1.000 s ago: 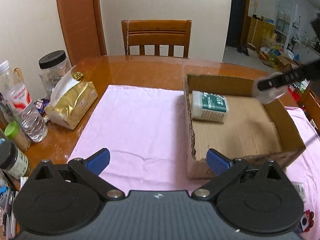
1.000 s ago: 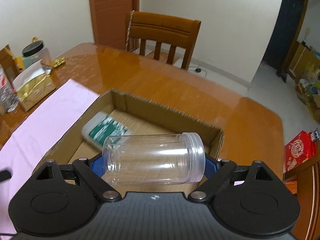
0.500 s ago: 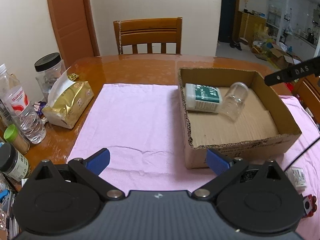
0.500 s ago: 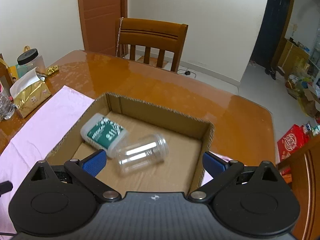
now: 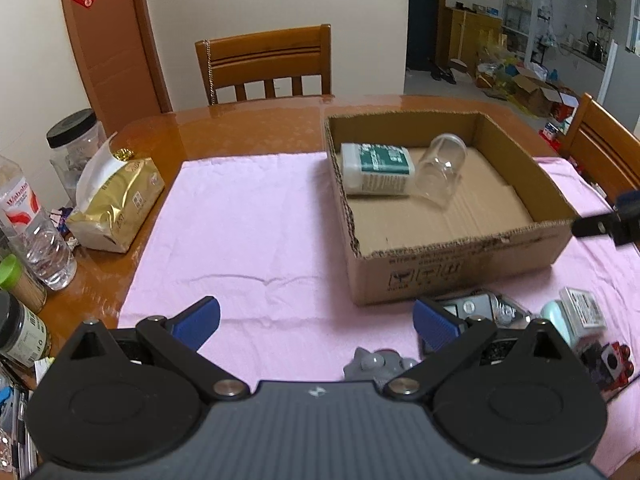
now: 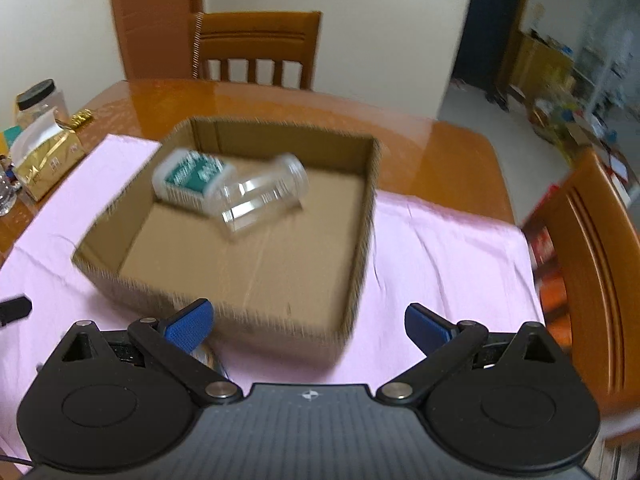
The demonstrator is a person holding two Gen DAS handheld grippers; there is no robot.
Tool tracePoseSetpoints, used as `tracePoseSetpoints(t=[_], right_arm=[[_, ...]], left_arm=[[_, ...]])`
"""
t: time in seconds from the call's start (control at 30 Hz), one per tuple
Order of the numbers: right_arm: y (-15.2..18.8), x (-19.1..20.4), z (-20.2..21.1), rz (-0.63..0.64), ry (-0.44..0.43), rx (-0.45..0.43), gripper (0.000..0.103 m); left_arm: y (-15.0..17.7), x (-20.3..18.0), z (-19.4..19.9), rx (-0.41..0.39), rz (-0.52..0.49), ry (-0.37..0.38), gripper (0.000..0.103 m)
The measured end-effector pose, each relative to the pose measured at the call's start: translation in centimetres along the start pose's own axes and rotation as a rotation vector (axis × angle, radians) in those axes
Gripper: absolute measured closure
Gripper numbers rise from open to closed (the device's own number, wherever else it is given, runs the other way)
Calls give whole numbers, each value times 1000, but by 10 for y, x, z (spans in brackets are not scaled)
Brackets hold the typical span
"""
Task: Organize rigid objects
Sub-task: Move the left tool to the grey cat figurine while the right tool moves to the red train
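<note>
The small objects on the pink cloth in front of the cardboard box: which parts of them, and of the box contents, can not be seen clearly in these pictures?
- Grey spiky object: left wrist view, lower part hidden behind the left gripper.
- Dark grey device: left wrist view, partly covered by a blue finger pad.
- Green-labelled white bottle and clear plastic jar: right wrist view, motion blur; label unreadable.
- Red-and-black item: left wrist view, too small.

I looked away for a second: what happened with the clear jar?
The right gripper let go of the clear jar, which now lies in the cardboard box against the white bottle; the gripper pulled back, open. The left gripper stayed open, the bottle unmoved.
</note>
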State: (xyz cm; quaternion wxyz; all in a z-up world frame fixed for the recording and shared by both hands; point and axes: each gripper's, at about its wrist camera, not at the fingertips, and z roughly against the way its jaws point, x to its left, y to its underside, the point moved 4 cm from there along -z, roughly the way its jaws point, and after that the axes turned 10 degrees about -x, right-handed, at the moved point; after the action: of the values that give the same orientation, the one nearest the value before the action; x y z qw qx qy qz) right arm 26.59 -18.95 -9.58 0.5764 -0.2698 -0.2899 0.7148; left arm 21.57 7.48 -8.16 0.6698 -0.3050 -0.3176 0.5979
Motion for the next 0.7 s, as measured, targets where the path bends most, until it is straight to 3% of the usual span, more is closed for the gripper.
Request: tracePoseSetpoints(t=[0.2,0.33,0.7], right_arm=[[56,-14,19,4,140,68,0],[84,-24,22,-4,189,131,0],[104,-1,21,-3,142,172,0]], left_arm=[[12,-6,3,22,-21,33,1],[15,-8,1,29,-23,53,1],[20,-14,8,26,-41,101,1]])
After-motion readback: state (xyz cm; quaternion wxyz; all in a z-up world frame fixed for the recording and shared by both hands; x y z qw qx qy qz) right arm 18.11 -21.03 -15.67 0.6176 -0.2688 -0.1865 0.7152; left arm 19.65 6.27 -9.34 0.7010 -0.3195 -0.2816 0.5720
